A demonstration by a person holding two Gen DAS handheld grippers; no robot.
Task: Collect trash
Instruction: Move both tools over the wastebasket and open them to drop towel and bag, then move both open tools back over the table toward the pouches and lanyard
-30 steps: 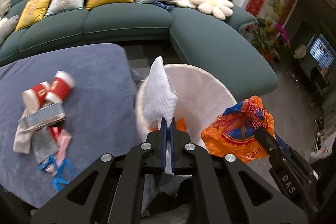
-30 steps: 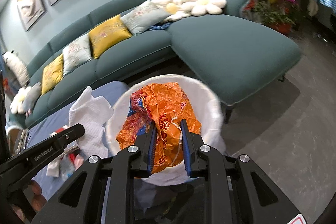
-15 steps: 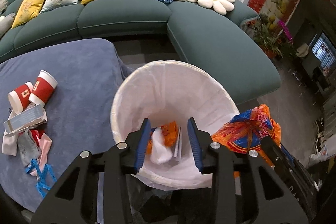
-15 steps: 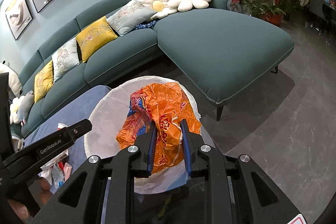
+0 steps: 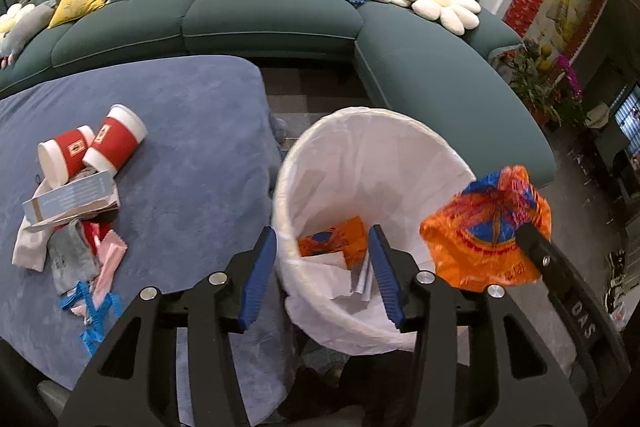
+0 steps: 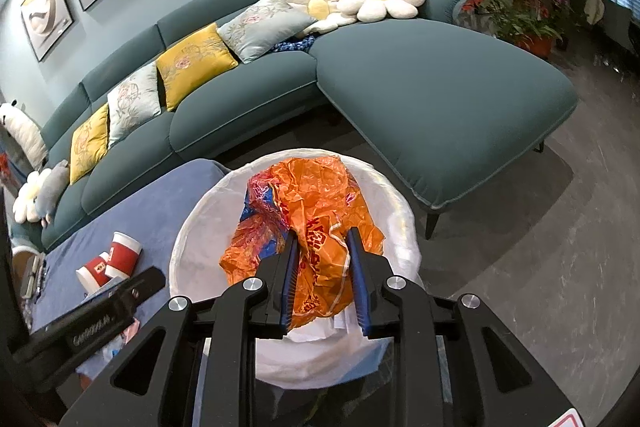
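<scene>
A white-lined trash bin [image 5: 340, 131] stands beside the blue-covered table [image 5: 192, 131]. My left gripper [image 5: 322, 239] is open and empty over the bin's near rim; white tissue [image 5: 332, 277] and an orange wrapper [image 5: 336, 241] lie inside. My right gripper [image 6: 322, 241] is shut on a crumpled orange plastic bag [image 6: 308, 203] and holds it above the bin [image 6: 200, 239]; the bag also shows in the left wrist view [image 5: 484, 223]. Two red paper cups [image 5: 94, 147], a small carton [image 5: 70, 199] and scraps [image 5: 86, 259] lie on the table.
A teal sectional sofa [image 5: 272, 15] with cushions curves behind the table and bin. A chaise end [image 6: 440, 95] sits right of the bin. Potted plants [image 6: 520, 19] stand at the far right on the dark floor.
My left gripper opened and let the white tissue fall into the bin, then shifted left toward the table. My right gripper kept the orange bag over the bin.
</scene>
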